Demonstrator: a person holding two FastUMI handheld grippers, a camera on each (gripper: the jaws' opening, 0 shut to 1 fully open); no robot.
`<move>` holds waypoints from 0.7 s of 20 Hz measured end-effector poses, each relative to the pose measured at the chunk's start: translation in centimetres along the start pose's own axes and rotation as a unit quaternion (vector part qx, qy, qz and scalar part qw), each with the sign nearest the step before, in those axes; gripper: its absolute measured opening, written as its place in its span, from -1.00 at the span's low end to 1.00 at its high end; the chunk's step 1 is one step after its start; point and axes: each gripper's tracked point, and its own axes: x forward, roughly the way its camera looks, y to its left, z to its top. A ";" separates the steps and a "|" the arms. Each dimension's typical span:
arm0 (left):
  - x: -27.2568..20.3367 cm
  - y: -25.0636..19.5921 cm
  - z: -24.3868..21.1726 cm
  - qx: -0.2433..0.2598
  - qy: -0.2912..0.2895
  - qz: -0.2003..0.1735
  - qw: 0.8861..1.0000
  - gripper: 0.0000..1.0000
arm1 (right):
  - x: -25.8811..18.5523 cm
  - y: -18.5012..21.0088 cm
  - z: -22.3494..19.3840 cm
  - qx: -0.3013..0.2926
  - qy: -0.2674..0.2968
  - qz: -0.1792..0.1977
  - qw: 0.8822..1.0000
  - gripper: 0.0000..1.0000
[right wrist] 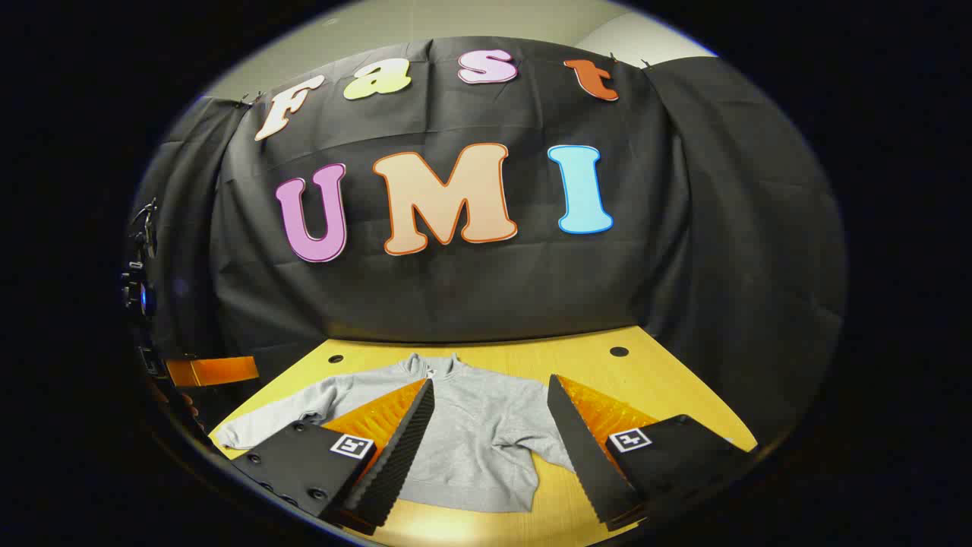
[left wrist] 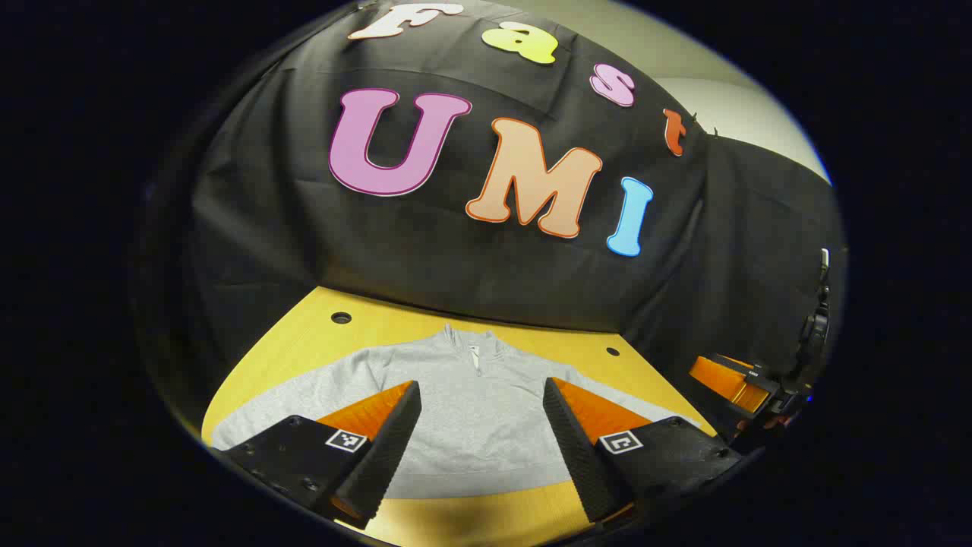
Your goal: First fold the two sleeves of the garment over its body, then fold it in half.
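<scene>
A grey sweatshirt [left wrist: 478,437] lies flat on the yellow table [left wrist: 304,338], its zip collar [left wrist: 474,351] pointing toward the back wall. Both sleeves spread out to the sides; one sleeve [left wrist: 266,410] runs left, the other is partly hidden behind a finger. My left gripper [left wrist: 482,391] hovers open above the hem side, nothing between its fingers. In the right gripper view the same sweatshirt [right wrist: 471,448] sits below my right gripper [right wrist: 490,384], which is open and holds nothing. Its left sleeve [right wrist: 258,429] reaches the table's edge.
Round holes [left wrist: 341,317] [right wrist: 619,352] mark the table's back corners. The right gripper [left wrist: 748,384] appears at the right edge of the left gripper view, and the left gripper [right wrist: 209,372] at the left edge of the right gripper view. Black cloth closes the back and sides.
</scene>
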 end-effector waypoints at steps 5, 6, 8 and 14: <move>0.0 0.3 -0.3 -0.006 0.008 0.002 1.000 0.89 | -0.5 -0.3 -0.6 0.002 0.010 0.001 1.000 0.92; 0.0 0.3 -0.3 -0.006 0.009 0.002 1.000 0.89 | -0.6 -0.5 -0.6 0.000 0.012 0.000 1.000 0.92; 0.0 0.4 -0.4 -0.007 0.011 0.003 1.000 0.89 | -0.8 -0.6 -0.7 0.001 0.014 0.001 1.000 0.92; -0.1 0.7 -0.6 -0.008 0.013 0.006 1.000 0.89 | -1.0 -3.3 -1.1 -0.005 0.022 -0.018 1.000 0.93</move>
